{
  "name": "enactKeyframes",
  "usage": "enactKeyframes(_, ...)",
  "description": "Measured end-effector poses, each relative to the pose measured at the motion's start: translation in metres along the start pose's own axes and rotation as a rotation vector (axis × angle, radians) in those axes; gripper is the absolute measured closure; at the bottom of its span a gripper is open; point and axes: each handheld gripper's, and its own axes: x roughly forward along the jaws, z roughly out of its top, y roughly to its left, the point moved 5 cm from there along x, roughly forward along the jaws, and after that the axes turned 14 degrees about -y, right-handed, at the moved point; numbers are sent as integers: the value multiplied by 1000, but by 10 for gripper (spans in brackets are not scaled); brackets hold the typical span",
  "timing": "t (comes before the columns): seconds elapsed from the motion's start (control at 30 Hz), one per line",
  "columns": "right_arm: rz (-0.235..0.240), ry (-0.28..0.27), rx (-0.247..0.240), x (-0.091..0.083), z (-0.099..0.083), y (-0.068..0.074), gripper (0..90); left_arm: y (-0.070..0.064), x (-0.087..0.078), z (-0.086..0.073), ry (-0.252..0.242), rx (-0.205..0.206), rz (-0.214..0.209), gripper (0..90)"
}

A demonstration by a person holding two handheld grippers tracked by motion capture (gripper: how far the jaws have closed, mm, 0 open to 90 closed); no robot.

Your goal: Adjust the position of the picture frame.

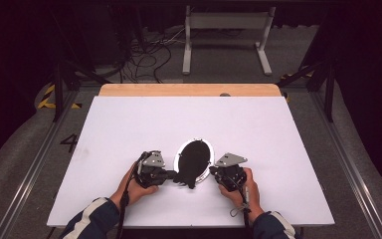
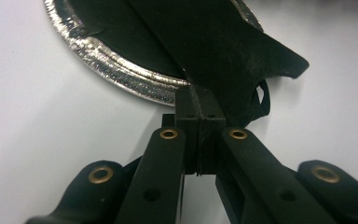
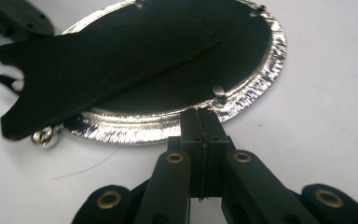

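An oval frame (image 1: 195,158) with a shiny silver rim (image 3: 256,84) lies face down on the white table (image 1: 129,129), its black back upward. A black stand flap (image 3: 98,60) reaches from the back out past the rim's near end. My left gripper (image 1: 173,175) is shut, its tips (image 2: 200,100) pinching the edge of the stand flap (image 2: 233,51), which rises off the silver rim (image 2: 121,70). My right gripper (image 1: 212,172) is shut, its tips (image 3: 204,114) set against the rim beside a small metal tab (image 3: 219,95); nothing lies between its jaws.
A small metal ring (image 3: 43,136) sits at the rim under the flap's wide end, and a black loop (image 2: 262,99) hangs from the flap. A wooden strip (image 1: 189,89) edges the table's far side. Cables and a white bench frame (image 1: 226,35) lie on the floor beyond.
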Motion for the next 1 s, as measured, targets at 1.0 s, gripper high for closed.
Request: enactKeyframes(1.0,97,-27,44,-16,-4,-21,787,-15,-29,15,-98,157,78,804)
